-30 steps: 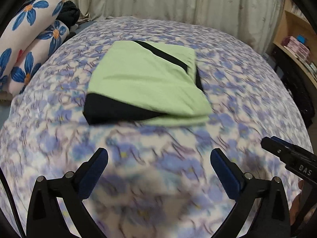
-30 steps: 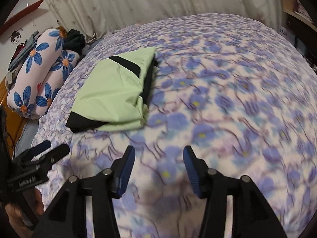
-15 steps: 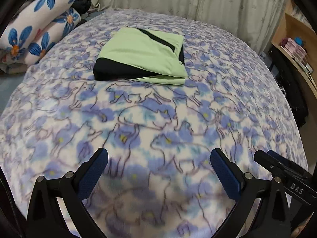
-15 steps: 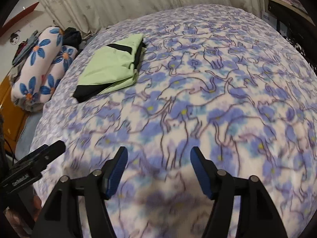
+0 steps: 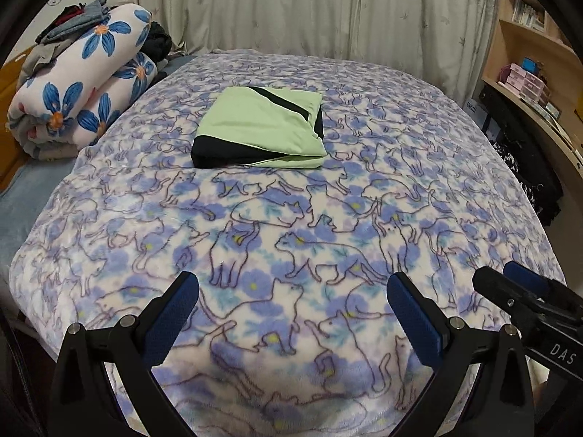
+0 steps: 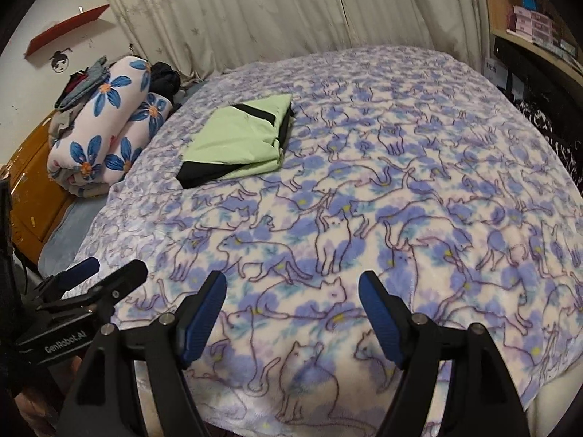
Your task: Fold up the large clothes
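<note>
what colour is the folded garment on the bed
Light green with black panels; clearest in the left wrist view.

1. Under me spreads a fleece blanket (image 5: 291, 225) printed with outlined cats and blue-violet flowers, covering the bed
2. At my left lie rolled quilts (image 5: 83, 94), white with big blue flowers, stacked one on the other
3. A heap of grey and dark clothes (image 6: 85, 83) sits on top of that roll
4. Pale pleated curtains (image 5: 309, 11) hang behind the bed
5. To my right stand wooden shelves (image 5: 528, 58) with pink boxes (image 5: 524, 80)
6. A red wall shelf (image 6: 67, 29) hangs above a small cartoon face sticker (image 6: 60, 62)
7. An orange wooden cabinet (image 6: 32, 182) stands beside the quilts
</note>
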`<state>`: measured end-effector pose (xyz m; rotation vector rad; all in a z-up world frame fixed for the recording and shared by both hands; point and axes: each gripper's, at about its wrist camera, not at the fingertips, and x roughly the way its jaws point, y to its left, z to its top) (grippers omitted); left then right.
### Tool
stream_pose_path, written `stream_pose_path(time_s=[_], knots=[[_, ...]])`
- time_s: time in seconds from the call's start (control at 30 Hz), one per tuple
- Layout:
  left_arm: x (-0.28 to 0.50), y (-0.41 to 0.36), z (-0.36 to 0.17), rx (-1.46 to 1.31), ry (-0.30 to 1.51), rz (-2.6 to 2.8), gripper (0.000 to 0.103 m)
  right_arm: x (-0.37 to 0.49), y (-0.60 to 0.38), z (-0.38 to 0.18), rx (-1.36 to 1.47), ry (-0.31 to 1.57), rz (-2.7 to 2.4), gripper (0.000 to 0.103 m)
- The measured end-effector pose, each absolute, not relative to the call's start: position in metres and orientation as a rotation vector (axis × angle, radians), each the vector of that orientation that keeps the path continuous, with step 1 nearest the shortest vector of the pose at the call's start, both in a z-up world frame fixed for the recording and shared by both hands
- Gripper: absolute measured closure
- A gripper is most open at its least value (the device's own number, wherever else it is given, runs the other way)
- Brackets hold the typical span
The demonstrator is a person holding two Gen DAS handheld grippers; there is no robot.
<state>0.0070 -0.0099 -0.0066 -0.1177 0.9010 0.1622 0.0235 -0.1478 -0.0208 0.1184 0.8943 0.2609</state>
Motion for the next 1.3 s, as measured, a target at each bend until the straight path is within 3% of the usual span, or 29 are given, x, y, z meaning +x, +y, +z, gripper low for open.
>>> stream_pose_path(time_s=[1.3], knots=[[0.001, -0.032, -0.007, -0.080, 0.907, 0.152, 0.001, 0.009, -0.154, -0.012, 0.094, 0.856, 0.243, 0.028]])
